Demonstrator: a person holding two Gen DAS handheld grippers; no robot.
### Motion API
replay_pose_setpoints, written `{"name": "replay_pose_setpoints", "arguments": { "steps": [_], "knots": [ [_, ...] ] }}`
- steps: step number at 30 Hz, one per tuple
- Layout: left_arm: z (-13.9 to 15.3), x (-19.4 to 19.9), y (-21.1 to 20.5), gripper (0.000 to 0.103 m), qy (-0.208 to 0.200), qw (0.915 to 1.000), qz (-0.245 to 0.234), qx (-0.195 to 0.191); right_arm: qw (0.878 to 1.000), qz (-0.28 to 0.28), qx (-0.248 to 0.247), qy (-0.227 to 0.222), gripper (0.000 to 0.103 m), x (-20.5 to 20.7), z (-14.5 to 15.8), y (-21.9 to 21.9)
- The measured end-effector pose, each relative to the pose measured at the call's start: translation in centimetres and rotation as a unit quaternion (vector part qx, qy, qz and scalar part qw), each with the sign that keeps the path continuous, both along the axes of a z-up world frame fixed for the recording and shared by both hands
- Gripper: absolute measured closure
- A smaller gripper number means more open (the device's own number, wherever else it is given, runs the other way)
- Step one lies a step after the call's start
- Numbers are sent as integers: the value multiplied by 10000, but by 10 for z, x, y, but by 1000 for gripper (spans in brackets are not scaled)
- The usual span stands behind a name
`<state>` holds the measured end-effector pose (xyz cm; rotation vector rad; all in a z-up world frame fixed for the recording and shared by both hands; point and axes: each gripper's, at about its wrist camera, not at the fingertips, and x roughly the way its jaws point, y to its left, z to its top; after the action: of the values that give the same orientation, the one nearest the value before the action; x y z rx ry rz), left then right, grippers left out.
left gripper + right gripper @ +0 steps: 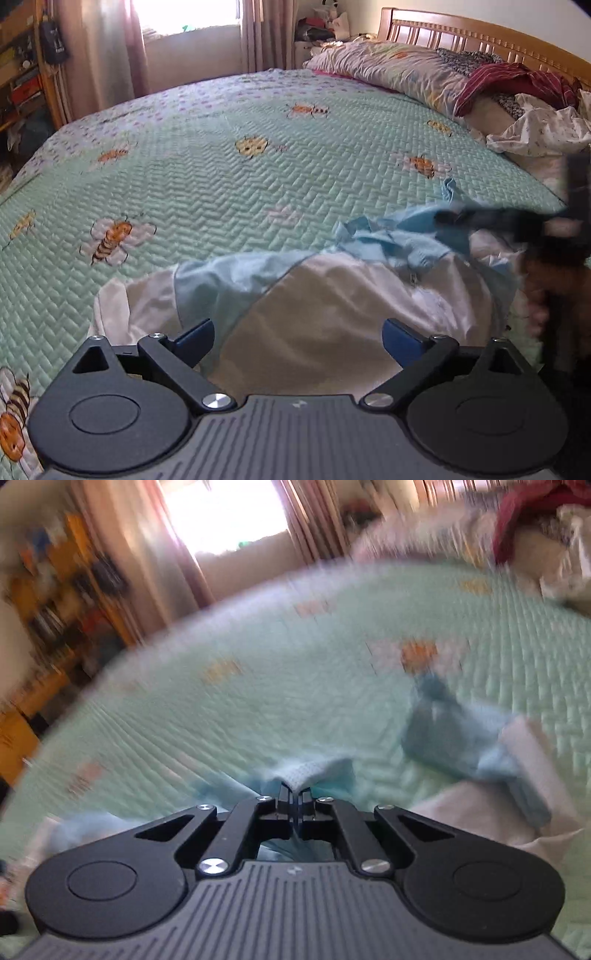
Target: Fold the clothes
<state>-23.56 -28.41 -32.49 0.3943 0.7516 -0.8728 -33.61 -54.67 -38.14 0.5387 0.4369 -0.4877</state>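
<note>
A light blue and white garment [332, 280] lies crumpled on the green quilted bedspread [207, 177], near the bed's front edge. My left gripper [297, 341] is open, its blue-padded fingers [195, 338] spread just above the garment's white part. My right gripper [294, 797] is shut on a fold of the garment's light blue cloth [314, 770] and holds it above the bed. The right wrist view is blurred by motion. The right gripper [454, 218] also shows blurred in the left wrist view, at the garment's blue part. More of the garment [480, 753] lies to the right.
A pile of other clothes [517, 103] and a pillow [388, 66] lie by the wooden headboard [480, 37] at the far right. A curtained window [184, 22] and a shelf [26, 74] stand beyond the bed on the left.
</note>
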Motion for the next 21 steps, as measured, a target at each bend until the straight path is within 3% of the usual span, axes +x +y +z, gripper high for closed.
{"name": "replay_pose_setpoints", "arguments": {
  "steps": [5, 7, 8, 10, 15, 16, 19, 21],
  "knots": [
    [15, -1, 18, 6, 115, 9993, 159, -327, 9925, 314, -391, -1114, 100, -55, 68, 30],
    [23, -4, 27, 6, 224, 9982, 199, -516, 9906, 444, -444, -1219, 100, -69, 89, 42],
    [27, -6, 30, 6, 245, 9978, 214, -571, 9913, 568, -458, -1093, 95, -70, 96, 47],
    [37, -14, 35, 6, 155, 9976, 190, -646, 9913, 614, -712, -920, 95, -71, 108, 65],
    [51, -29, 51, 5, 12, 9973, 181, -717, 9786, 915, -1019, -1537, 99, -83, 139, 106],
    [52, -30, 55, 5, 22, 9971, 211, -731, 9781, 882, -1105, -1529, 95, -82, 142, 114],
    [55, -33, 64, 5, 62, 9965, 294, -777, 9846, 876, -1330, -721, 39, -61, 145, 126],
    [57, -36, 70, 5, 97, 9961, 330, -810, 9844, 863, -1478, -409, 39, -55, 148, 136]
  ]
}}
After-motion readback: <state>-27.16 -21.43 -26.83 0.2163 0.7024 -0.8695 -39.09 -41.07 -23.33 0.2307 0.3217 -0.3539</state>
